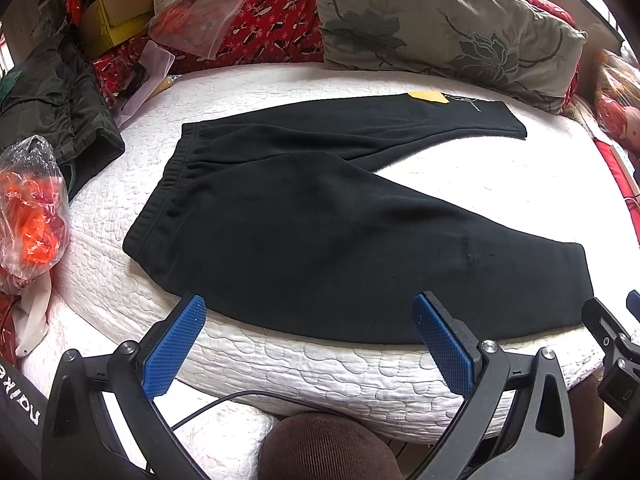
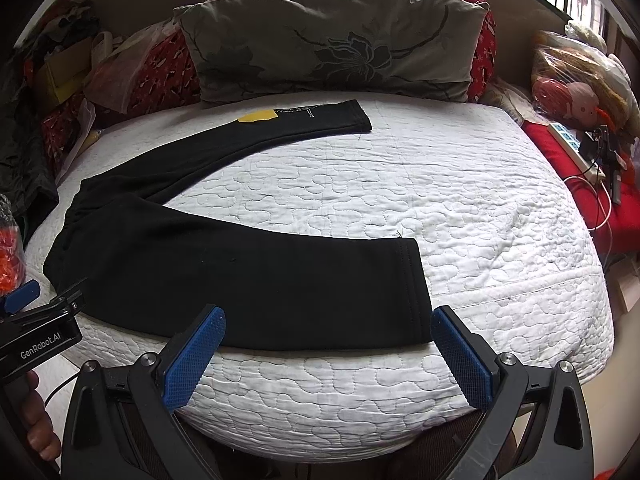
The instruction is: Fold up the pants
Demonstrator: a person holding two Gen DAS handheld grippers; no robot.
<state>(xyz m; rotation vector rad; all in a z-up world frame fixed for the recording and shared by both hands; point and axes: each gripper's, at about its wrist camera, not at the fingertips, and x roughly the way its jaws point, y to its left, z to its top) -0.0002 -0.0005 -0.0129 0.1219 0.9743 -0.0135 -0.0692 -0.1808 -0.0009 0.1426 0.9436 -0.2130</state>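
Black pants [image 1: 320, 220] lie flat on a white quilted mattress [image 1: 320, 364], waistband to the left, legs spread in a V to the right. The far leg carries a yellow patch [image 1: 428, 97]. The pants also show in the right wrist view [image 2: 240, 280], with the near leg's cuff [image 2: 416, 280] just ahead of my right gripper [image 2: 326, 316]. My left gripper [image 1: 308, 304] is open and empty, held above the near edge of the near leg. My right gripper is open and empty too. The left gripper also shows at the left edge of the right wrist view [image 2: 44, 300].
A grey flowered pillow [image 2: 332, 44] leans on red cushions at the back. Plastic bags with orange contents [image 1: 32, 208], a dark jacket [image 1: 52, 96] and boxes crowd the left side. A power strip with cables [image 2: 572, 144] and a soft toy lie at the right.
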